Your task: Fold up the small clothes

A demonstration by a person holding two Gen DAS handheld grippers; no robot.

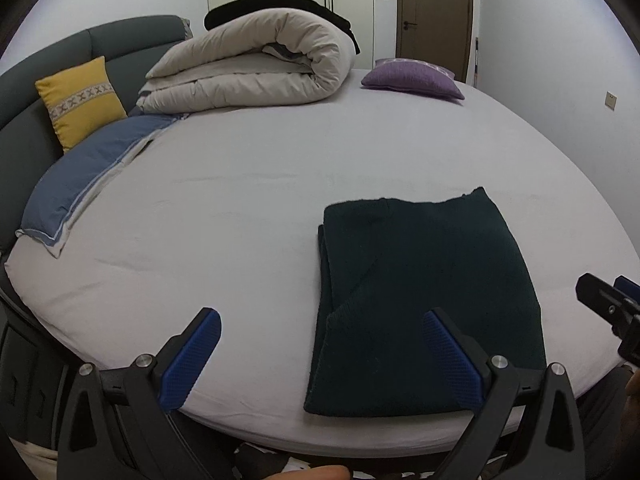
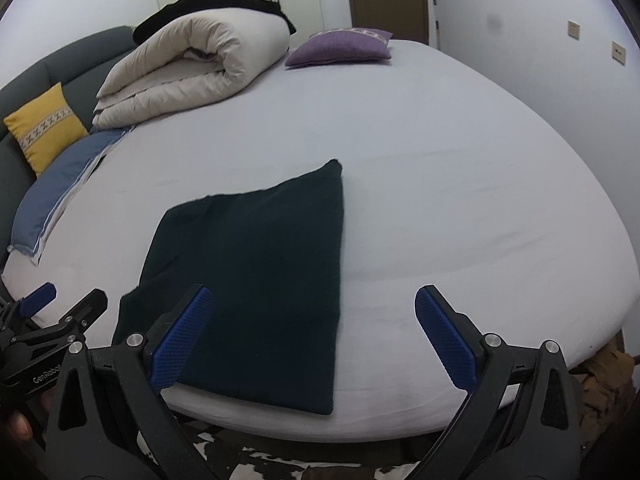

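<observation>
Folded dark green knit garment [image 1: 424,304] lay flat on the pale grey bed sheet [image 1: 248,208], near the front edge.
Left tongs [image 1: 322,354] and right tongs [image 2: 314,332] were both spread wide, holding nothing, hovering apparently just above the bed edge; rolled beige duvet [image 1: 256,68] sat well apart at the back.

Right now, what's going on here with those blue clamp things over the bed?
A person is folding clothes with a handheld gripper in each hand. A dark green garment lies folded into a neat rectangle near the front edge of the bed. The left gripper and the right gripper both hover open above it, their fingers holding nothing. A rolled duvet and cushions sit farther back.
</observation>
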